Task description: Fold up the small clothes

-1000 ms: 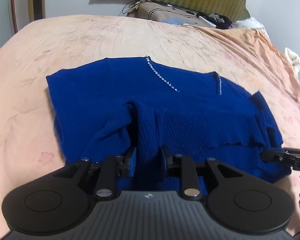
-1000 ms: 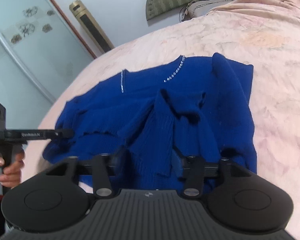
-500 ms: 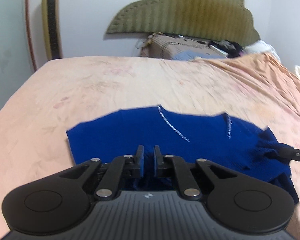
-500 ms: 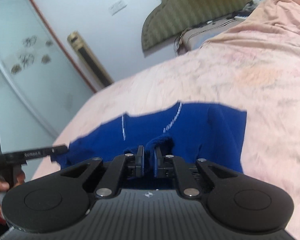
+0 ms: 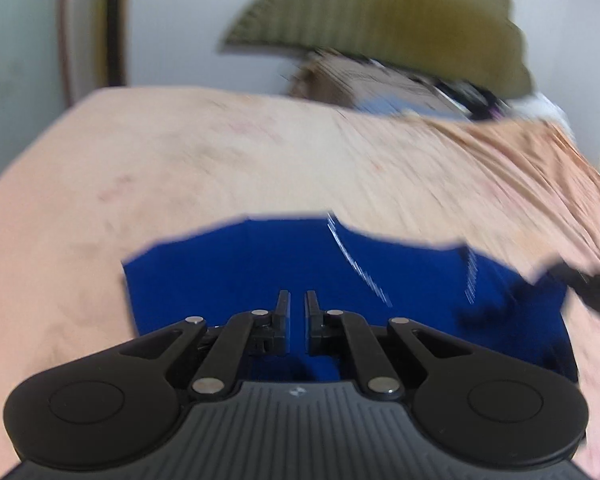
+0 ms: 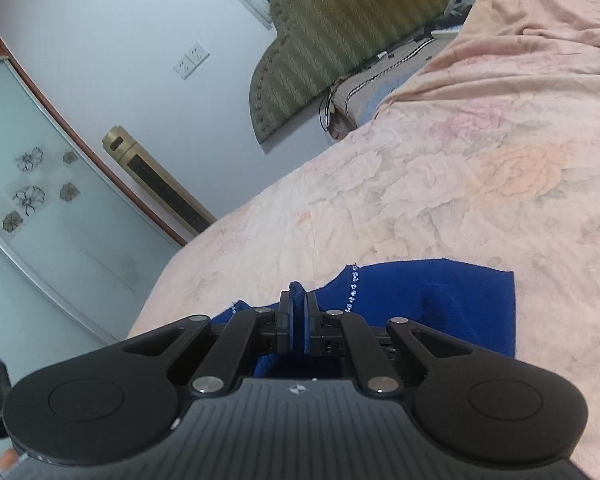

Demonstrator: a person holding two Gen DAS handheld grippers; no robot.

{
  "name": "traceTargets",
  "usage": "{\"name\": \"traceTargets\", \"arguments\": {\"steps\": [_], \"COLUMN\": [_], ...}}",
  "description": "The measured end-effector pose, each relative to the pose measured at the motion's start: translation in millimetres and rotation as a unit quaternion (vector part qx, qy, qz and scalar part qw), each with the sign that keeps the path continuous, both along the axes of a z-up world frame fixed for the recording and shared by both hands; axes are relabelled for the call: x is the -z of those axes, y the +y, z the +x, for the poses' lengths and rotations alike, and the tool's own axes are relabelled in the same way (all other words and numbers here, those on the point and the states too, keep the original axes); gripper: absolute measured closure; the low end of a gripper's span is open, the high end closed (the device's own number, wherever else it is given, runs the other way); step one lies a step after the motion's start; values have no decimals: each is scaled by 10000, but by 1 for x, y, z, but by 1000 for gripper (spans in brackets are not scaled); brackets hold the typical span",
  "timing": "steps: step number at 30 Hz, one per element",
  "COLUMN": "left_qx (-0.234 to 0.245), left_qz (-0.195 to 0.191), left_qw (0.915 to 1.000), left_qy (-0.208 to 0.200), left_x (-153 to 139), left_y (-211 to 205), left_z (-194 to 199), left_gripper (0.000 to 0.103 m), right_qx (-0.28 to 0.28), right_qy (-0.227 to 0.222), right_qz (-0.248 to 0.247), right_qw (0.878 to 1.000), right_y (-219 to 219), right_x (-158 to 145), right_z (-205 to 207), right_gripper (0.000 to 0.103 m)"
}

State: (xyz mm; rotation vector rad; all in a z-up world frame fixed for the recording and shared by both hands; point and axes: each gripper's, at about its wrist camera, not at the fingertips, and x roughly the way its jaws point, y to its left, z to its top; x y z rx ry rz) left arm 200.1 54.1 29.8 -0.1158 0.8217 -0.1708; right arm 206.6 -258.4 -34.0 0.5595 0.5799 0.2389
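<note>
A royal-blue knit sweater [image 5: 228, 280] with a rhinestone-trimmed neckline lies on the peach floral bedspread [image 5: 180, 168]. My left gripper [image 5: 297, 304] is shut on blue sweater fabric between its jaws; this view is motion-blurred. My right gripper [image 6: 298, 300] is shut on a fold of the same sweater [image 6: 460, 300], with blue cloth bulging above the fingertips. The right gripper also shows as a dark shape at the right edge of the left wrist view [image 5: 596, 288].
An olive padded headboard [image 6: 340, 32] and a pillow with cables [image 6: 376, 88] stand at the far end of the bed. A gold tower unit [image 6: 156, 180] and a glass wardrobe door [image 6: 40, 220] stand along the wall to the left.
Both grippers closed on the sweater's near edge and lifted it, carrying it toward the neckline. The views tilted up, so less sweater and more bed and wall show.
</note>
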Motion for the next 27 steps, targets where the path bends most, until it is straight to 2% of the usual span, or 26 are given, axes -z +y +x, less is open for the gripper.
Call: {"name": "traceTargets", "arguments": {"steps": [4,7,9,11,15,20,22,23,24,25,27], "left_qx": [450,649,658,613,655,748,653,560,491,469,376], "left_qz": [123,-75,-128,-102,-196,-1034,-1155,-1176,-1186,-1223,-1324], "left_qw": [9985,9964,9967,9975,9970,9908,9893,9892,9891,9880,9873], "left_qy": [282,540,468,343,371,451,604,669,728,813,790], "left_x": [17,35,43,46,50,48,54,57,58,60,58], "left_y": [7,13,14,12,9,22,25,26,27,27,30], "left_z": [-27,-38,-44,-48,-53,-63,-58,-55,-54,-53,-56], "left_gripper": [90,64,42,38,38,38,40,58,85,92,95], "right_qx": [-28,-39,-39,-32,-57,-87,-79,-71,-70,-74,-83], "right_qy": [104,174,241,278,342,365,386,390,386,380,374], "right_qz": [8,-5,-13,-13,-52,-106,-94,-73,-61,-62,-93], "right_qw": [9999,9998,9997,9996,9994,9992,9992,9992,9992,9992,9992], "right_y": [-3,-3,-3,-4,-6,-6,-6,-6,-6,-6,-6], "right_x": [8,13,16,19,18,19,20,20,20,20,19], "right_z": [6,5,5,3,-1,-3,-4,-4,-4,-5,-7], "right_gripper": [94,94,94,94,94,94,94,94,94,94,94]}}
